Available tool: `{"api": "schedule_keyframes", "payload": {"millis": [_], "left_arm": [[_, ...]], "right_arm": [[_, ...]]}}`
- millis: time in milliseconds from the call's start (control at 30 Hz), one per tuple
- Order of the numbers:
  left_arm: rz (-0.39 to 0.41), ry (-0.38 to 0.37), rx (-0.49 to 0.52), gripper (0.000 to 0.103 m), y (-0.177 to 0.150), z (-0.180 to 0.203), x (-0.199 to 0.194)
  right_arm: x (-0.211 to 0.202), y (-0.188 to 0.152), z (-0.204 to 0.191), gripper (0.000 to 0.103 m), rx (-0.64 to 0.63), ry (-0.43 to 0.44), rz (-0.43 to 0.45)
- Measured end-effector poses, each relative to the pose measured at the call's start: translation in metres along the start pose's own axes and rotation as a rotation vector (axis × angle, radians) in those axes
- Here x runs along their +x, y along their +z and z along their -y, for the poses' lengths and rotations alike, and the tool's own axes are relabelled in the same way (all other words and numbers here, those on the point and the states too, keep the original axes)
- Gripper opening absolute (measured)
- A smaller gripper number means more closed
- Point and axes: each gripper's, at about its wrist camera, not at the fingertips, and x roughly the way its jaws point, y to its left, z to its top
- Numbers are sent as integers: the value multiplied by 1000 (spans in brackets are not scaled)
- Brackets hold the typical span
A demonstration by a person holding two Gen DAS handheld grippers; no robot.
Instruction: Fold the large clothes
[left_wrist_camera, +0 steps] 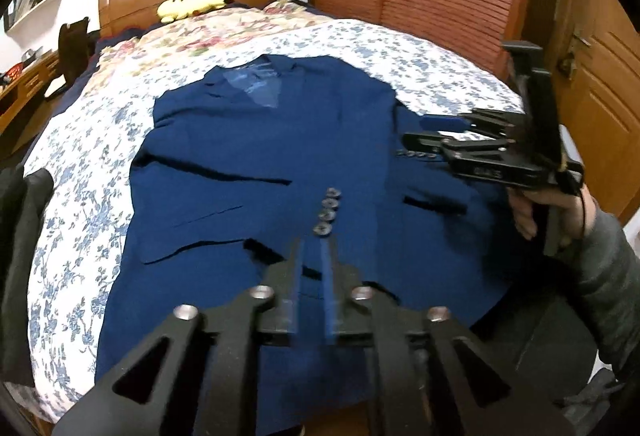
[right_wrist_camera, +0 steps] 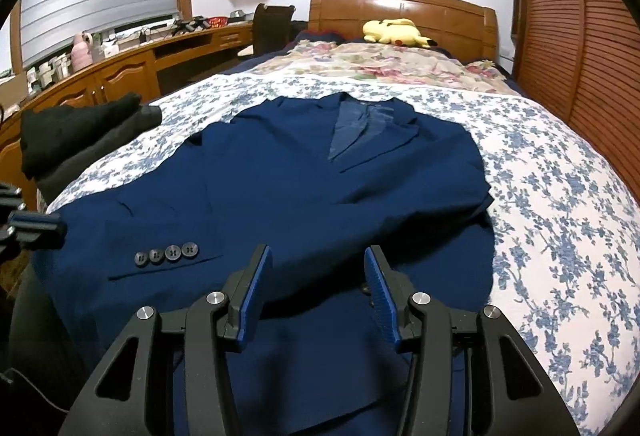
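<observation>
A navy blue jacket lies front up on the floral bedspread, collar toward the headboard. A sleeve cuff with a row of buttons lies across its lower front. My left gripper hovers just over that cuff, its jaws a narrow gap apart with nothing pinched between them. In the right wrist view the jacket fills the middle. My right gripper stands open over its lower hem, holding nothing. The same gripper shows at the jacket's right side, carried by a hand.
A pile of dark folded clothes sits at the bed's left edge. A yellow plush toy lies by the wooden headboard. Louvred wardrobe doors run along the right; a wooden desk along the left.
</observation>
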Motion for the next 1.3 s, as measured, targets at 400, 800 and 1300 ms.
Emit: {"api": "schedule_keyframes", "payload": {"millis": [400,800,1300], "left_arm": [[-44,95,-41,35,-15,-32,21],[-66,112,-125,37,-36,-62,21],[0,49,-132,38,-37,-61,10]], "right_arm": [[18,-1,-26,50,-57,83,-42],[30,13,-65,49,-122,258,-94],[46,14,-69,4,-223,188,-195]]}}
